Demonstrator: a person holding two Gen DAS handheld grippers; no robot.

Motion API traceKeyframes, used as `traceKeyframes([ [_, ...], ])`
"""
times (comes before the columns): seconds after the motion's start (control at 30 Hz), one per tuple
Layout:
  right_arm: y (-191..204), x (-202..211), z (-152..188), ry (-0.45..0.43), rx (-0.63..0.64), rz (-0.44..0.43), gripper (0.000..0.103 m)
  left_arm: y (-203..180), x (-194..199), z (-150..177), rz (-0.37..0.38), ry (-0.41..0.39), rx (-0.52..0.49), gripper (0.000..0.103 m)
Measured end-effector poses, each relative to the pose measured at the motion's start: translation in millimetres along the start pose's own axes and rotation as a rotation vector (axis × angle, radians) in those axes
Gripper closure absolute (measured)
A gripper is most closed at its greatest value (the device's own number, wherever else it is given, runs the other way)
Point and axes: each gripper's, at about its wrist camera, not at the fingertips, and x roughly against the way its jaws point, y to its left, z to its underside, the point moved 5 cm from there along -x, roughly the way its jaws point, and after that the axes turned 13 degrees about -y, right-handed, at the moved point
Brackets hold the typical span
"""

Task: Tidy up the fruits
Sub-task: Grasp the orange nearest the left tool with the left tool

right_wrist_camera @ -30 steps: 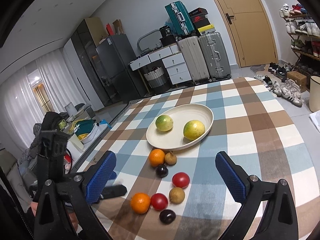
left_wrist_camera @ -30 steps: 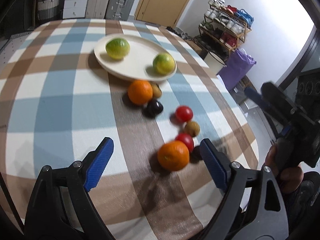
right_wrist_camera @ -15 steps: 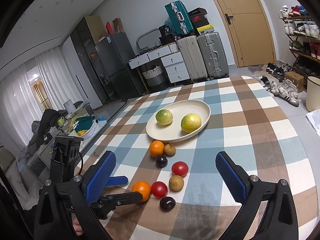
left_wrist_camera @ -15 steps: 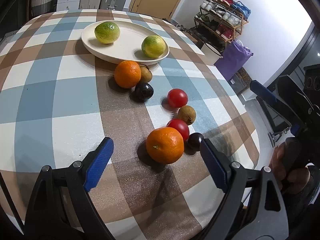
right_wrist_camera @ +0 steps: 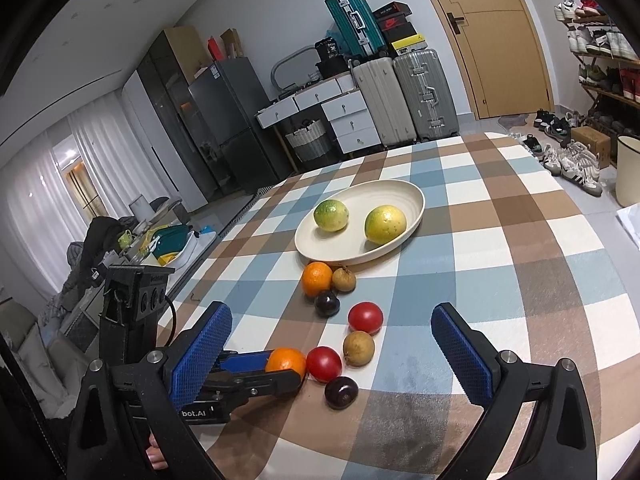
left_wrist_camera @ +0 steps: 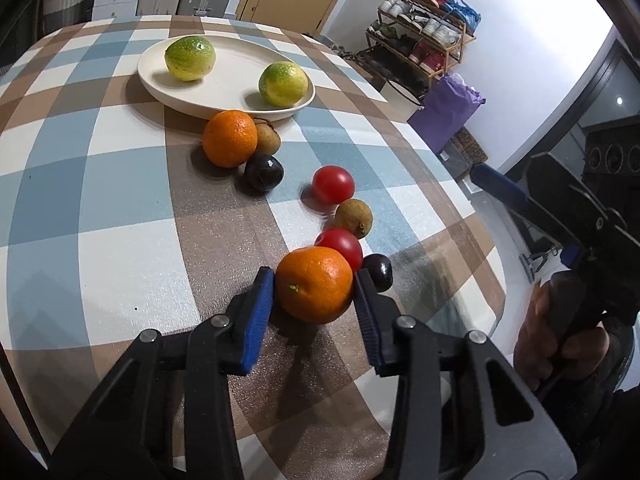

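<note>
Readable text, right wrist view: "bot.AI", white lettering, first part cut off behind the right tool's finger, on the black body of the left tool (right_wrist_camera: 286, 370); "36" on a black box (right_wrist_camera: 330, 51) stacked above the drawers; other labels illegible

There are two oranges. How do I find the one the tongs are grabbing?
Start at the cream plate on the checked table, then follow the fruit toward the near edge. The last orange sits between the left tongs' blue pads, touching a red tomato; the other orange lies by the plate.
</note>
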Motion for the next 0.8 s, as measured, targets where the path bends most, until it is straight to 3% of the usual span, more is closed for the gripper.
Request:
traceKeyframes([
  [0.53,6,-15,9,0.061,-0.019,-0.04,0.001,18,25,-10,0.003,-0.06,0.028,0.067],
  [0.8,15,-41,11,0.105,0.006,-0.066,0.001,36,37,-21,-0.038,-0.101,0.03,0.067],
])
